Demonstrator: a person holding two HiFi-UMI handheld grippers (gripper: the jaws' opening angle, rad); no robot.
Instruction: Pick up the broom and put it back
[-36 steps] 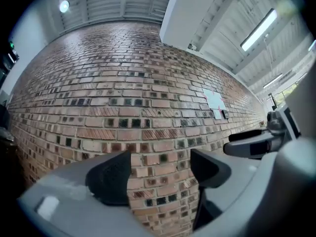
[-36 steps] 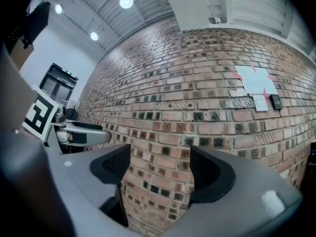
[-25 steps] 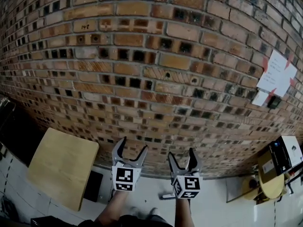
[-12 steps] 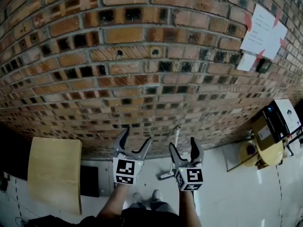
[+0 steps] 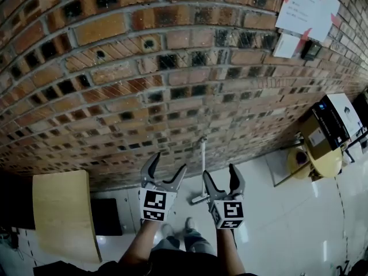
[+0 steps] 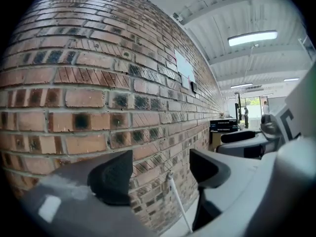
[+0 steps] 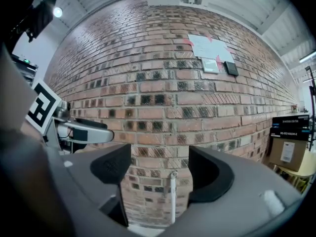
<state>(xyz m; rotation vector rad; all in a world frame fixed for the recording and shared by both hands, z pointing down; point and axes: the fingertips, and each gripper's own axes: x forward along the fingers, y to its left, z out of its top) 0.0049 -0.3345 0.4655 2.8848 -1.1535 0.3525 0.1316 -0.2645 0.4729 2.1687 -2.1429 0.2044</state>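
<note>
A broom with a white handle (image 5: 202, 163) leans upright against the brick wall, its head (image 5: 199, 199) on the pale floor. My left gripper (image 5: 168, 164) is held just left of it and my right gripper (image 5: 219, 174) just right of it, both short of the wall. Both stand open with nothing between the jaws. In the left gripper view the handle (image 6: 177, 204) shows low between the jaws of the left gripper (image 6: 160, 174). In the right gripper view the handle (image 7: 173, 196) stands straight ahead between the jaws of the right gripper (image 7: 160, 174), still some way off.
A light wooden table (image 5: 60, 211) stands at the left with a dark panel (image 5: 106, 217) beside it. At the right are a cardboard box (image 5: 325, 134) and a round yellow stool (image 5: 322, 161). White papers (image 5: 302, 7) hang on the wall. The person's feet (image 5: 175, 230) show below.
The head view has tipped down and more floor shows. The broom has come fully into view between the two grippers, which have sunk and moved toward the wall, jaws unchanged.
</note>
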